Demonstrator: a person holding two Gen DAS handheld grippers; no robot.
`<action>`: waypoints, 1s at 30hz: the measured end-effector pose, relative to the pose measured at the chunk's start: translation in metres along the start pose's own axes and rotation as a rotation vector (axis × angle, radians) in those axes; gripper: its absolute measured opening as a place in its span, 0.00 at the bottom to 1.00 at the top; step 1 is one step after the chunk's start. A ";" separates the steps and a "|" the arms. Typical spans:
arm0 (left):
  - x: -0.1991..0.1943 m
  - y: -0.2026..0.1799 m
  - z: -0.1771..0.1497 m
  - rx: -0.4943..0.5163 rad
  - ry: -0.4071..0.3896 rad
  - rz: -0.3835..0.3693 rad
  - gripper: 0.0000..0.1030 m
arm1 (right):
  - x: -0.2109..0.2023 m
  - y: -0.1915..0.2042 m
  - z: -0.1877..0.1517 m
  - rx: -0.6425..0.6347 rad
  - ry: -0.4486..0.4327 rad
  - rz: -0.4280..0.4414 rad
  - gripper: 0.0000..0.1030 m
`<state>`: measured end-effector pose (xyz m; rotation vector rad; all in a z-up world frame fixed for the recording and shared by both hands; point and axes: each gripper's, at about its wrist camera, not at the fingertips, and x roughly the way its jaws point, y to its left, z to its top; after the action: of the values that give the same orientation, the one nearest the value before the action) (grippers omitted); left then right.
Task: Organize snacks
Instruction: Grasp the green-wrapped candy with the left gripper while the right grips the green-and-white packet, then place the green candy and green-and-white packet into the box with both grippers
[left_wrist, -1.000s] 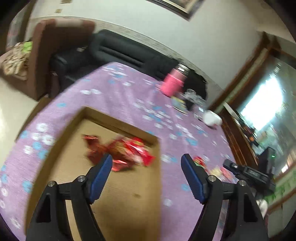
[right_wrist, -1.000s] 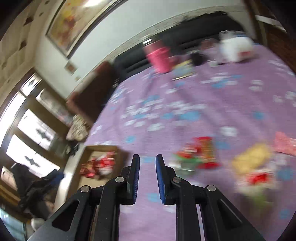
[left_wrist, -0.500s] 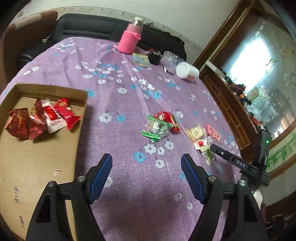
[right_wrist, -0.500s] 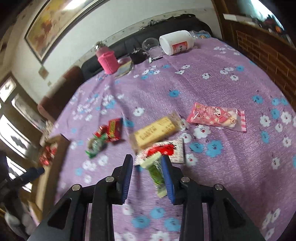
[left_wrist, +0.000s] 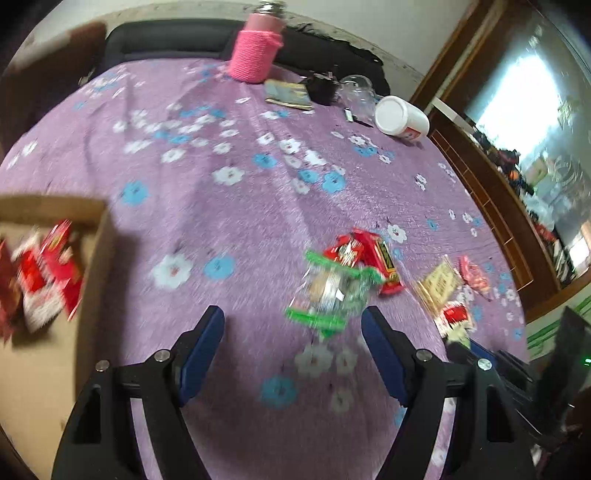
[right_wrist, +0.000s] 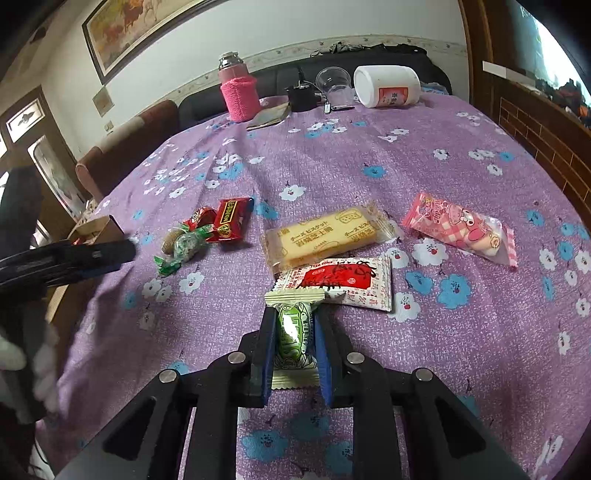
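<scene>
A purple flowered cloth (right_wrist: 424, 177) covers the counter. The left claw (left_wrist: 291, 325) hangs with jaws wide apart and bare; a cardboard box (left_wrist: 55, 214) of red packets lies to its left, a green-wrapped candy bundle (left_wrist: 332, 291) just ahead. The right claw (right_wrist: 293, 332) has just closed, clamped on a green snack packet (right_wrist: 293, 336). Beyond it lie a yellow biscuit pack (right_wrist: 325, 234) and a pink thermos (right_wrist: 238, 90), with a dark sofa (right_wrist: 388, 55) behind the counter.

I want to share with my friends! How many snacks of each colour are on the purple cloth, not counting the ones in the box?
Red: 2, a small red candy and a red packet
Green: 2, a clear bag with green ends and a pale green packet
Yellow: 1, a biscuit pack
Pink: 1, a cartoon pack
Red and white: 1, a red-and-white packet
Total: 7
</scene>
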<state>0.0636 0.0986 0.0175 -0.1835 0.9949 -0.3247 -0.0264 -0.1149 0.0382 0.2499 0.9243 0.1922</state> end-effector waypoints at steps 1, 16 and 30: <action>0.004 -0.003 0.002 0.014 -0.005 0.000 0.73 | 0.000 0.000 0.000 0.000 0.001 0.004 0.20; 0.021 -0.046 0.005 0.246 -0.029 -0.007 0.23 | -0.001 -0.001 -0.001 0.019 0.002 0.016 0.20; -0.096 -0.028 -0.023 0.174 -0.205 -0.103 0.23 | -0.017 -0.005 -0.001 0.068 -0.059 0.102 0.19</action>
<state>-0.0094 0.1056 0.0892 -0.1078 0.7517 -0.4744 -0.0367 -0.1241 0.0494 0.3643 0.8612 0.2468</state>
